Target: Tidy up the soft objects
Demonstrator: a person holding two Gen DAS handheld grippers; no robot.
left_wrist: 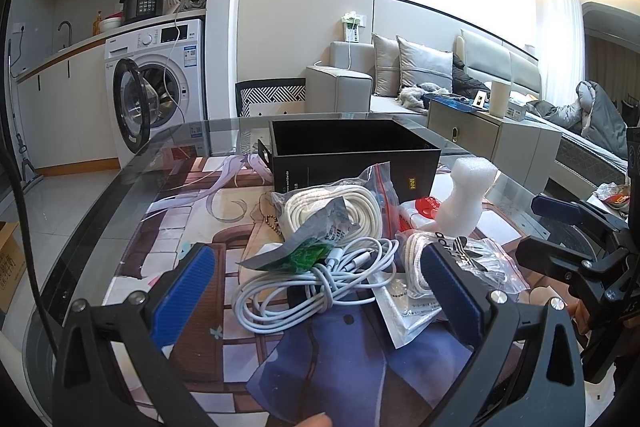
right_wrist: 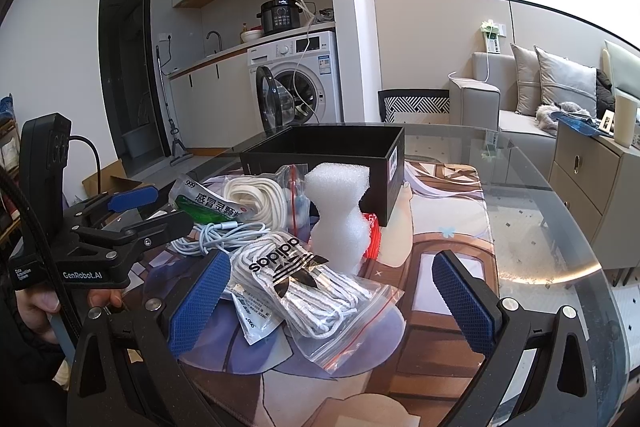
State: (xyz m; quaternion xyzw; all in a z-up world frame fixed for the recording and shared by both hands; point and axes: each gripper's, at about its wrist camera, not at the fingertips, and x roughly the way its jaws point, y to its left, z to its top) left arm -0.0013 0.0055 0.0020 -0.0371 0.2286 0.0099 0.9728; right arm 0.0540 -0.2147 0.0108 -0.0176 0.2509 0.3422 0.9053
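Left gripper (left_wrist: 320, 287): fingers apart, empty, above the white cable (left_wrist: 308, 287).
Right gripper (right_wrist: 332, 295): fingers apart, empty, over the bagged laces (right_wrist: 316, 291).
Pile: mid-desk, before the black box (right_wrist: 320, 155); foam piece (right_wrist: 340, 211) upright beside it.
Open room: bare glass desk (right_wrist: 540, 227) right of the pile, to its curved edge.
Hidden: the box's inside; small packets under the bags, print unreadable.
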